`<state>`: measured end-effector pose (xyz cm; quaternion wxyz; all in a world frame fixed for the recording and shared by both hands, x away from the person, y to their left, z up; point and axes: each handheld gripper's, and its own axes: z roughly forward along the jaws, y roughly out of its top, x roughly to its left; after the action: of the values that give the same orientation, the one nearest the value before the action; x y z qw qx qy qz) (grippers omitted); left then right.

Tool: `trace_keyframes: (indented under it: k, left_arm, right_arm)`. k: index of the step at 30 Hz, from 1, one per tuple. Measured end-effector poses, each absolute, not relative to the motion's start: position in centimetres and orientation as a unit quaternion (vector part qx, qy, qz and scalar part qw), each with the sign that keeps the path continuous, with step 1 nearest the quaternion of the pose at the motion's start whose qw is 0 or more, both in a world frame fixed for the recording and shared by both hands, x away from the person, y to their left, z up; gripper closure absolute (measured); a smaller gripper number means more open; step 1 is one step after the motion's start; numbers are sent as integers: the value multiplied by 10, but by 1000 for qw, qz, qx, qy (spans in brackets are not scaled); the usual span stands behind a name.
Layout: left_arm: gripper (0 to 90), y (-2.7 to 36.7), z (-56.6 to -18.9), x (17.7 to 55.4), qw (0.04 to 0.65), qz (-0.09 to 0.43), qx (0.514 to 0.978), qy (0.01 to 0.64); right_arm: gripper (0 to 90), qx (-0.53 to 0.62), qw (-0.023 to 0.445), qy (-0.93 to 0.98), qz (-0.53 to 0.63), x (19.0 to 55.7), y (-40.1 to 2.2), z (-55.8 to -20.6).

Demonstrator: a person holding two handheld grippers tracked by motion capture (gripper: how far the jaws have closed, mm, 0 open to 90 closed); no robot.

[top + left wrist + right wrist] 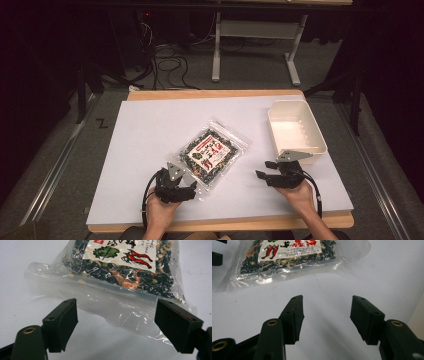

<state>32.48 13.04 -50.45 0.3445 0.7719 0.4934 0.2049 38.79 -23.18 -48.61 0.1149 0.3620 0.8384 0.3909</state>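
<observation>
A clear plastic bag (212, 152) of dark dried food with a white and red label lies flat in the middle of the white table (150, 125). My left gripper (186, 186) is at the bag's near corner, open. In the left gripper view the bag's (120, 267) clear sealed end reaches down between the spread jaws of my left gripper (116, 322), which touch nothing. My right gripper (262, 169) stands open to the right of the bag and points left at it. In the right gripper view the bag (287, 257) lies ahead of my right gripper (327, 315), with bare table between.
A white rectangular bin (295, 131) with nothing in it stands at the table's right side, just behind my right gripper; its wall (418, 312) edges the right gripper view. Beyond the table's far edge are a floor with cables (167, 65) and a grey stand (255, 35).
</observation>
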Motion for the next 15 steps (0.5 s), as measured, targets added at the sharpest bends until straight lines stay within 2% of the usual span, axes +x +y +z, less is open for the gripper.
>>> trace_keyframes:
  k: [15]
  left_arm:
    - [192,133,-507,330,336,203,772,501]
  right_arm:
    - [372,359,119,853,359,421,-197,-472]
